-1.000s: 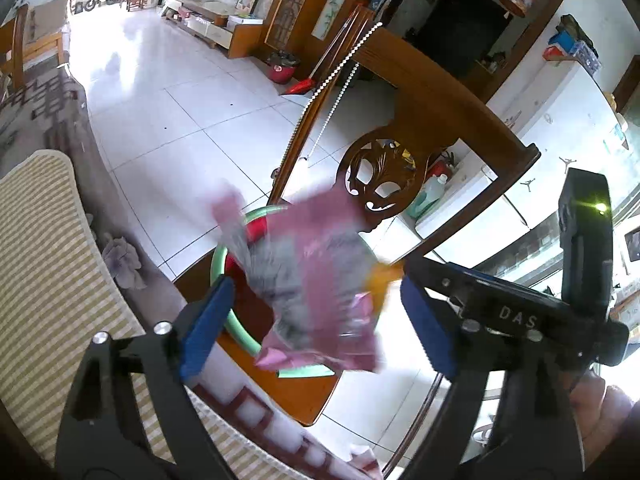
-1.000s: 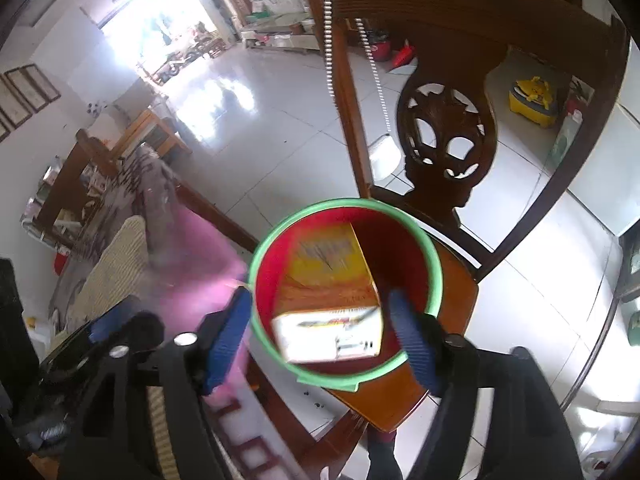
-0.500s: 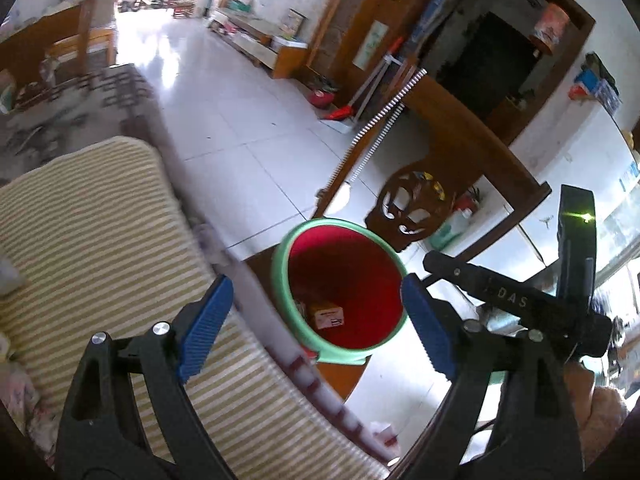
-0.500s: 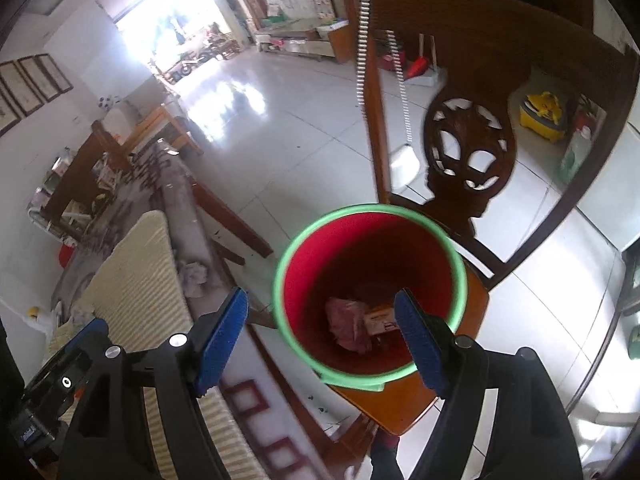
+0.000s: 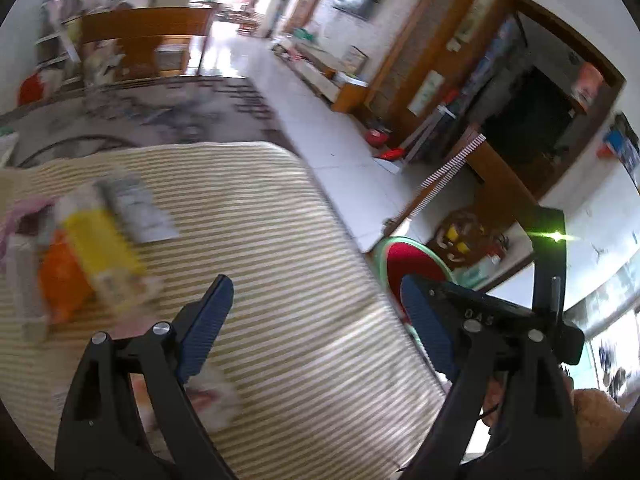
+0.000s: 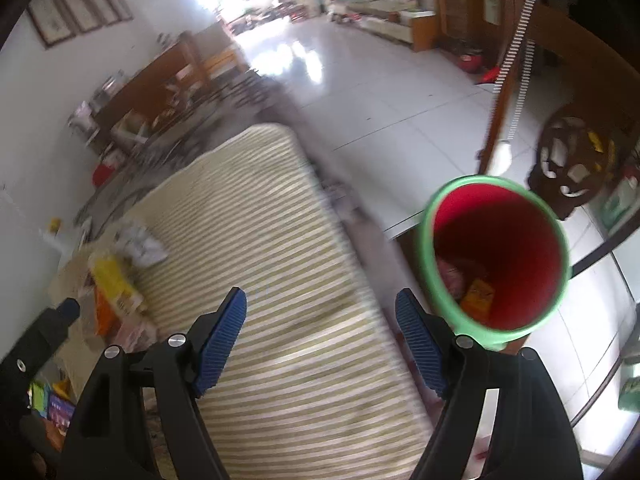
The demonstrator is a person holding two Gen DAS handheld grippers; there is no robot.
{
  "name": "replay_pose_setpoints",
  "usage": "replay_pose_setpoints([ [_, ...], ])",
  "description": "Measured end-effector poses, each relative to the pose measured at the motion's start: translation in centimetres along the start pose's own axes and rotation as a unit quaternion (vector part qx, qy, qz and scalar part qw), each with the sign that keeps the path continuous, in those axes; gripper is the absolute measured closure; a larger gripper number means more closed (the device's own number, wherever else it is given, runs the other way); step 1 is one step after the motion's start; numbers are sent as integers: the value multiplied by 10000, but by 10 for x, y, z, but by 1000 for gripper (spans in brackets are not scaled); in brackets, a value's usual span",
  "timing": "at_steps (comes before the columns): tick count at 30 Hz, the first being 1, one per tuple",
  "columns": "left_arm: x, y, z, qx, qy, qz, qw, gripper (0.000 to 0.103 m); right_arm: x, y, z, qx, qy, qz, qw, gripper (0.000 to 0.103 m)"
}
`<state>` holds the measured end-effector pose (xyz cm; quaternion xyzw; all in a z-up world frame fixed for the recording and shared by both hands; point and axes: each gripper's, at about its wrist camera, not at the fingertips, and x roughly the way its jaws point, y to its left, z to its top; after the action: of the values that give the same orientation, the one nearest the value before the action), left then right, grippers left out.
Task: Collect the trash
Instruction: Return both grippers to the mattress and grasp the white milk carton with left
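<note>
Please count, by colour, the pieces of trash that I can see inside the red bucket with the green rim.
Pink crumpled plastic wrapper: 1
Orange cardboard box: 1
Total: 2, both inside the red plastic bucket.

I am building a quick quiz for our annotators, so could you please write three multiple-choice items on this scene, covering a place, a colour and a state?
1. Where does the yellow package lie?
A. on the striped mat
B. inside the bucket
C. on the floor tiles

2. What colour is the rim of the red bucket?
A. blue
B. green
C. black

3. How do the right gripper and the left gripper stand?
A. both shut on trash
B. only the right holds trash
C. both open and empty

Key: 1 A, the package rests on the mat's stripes beside other wrappers. 2 B, a green band rings the red inside. 3 C, mat shows through the wide gap between each pair of blue pads.
</note>
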<state>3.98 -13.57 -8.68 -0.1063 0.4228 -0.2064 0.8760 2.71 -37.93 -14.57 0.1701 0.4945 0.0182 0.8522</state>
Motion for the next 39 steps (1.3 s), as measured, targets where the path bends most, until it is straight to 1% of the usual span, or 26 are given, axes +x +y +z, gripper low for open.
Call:
replay_pose_setpoints([
  [4,-30,44,-11,-209,-78,311,9993,20,3,50,-14,-268,44,155,9995,29],
  [8,-56,91,-20,-427,-200,697,9965,20,4,87,-23,-548,2,208,9983,28],
  [13,-73,151,-29,-921,-240,1234,9878,20,7,126,-36,-823,-14,269,9962,23],
  [17,-67,190,-34,-1217,-135,1681,9781,20,10,144,-45,-1027,28,247,9944,23],
  [20,-60,219,-36,-1532,-8,1725,9730,24,10,149,-48,-1078,23,230,9939,23],
  [23,-51,239,-38,-1841,49,1686,9683,26,10,152,-50,-1090,12,214,9938,23],
  [24,-47,246,-37,-1975,87,1623,9667,28,10,152,-50,-1088,16,222,9938,23],
  [28,-32,265,-38,-2314,235,1533,9604,30,10,154,-51,-1102,17,215,9937,23],
  [29,-26,271,-39,-2417,319,1461,9588,30,9,154,-52,-1106,14,213,9936,23],
  [35,-4,287,-46,-2803,590,1298,9493,30,9,155,-53,-1156,42,185,9931,23],
  [37,-4,288,-48,-2860,578,1198,9490,53,11,156,-52,-1174,70,174,9929,23],
  [39,-6,287,-46,-2799,563,1233,9504,52,13,156,-51,-1209,91,164,9925,23],
])
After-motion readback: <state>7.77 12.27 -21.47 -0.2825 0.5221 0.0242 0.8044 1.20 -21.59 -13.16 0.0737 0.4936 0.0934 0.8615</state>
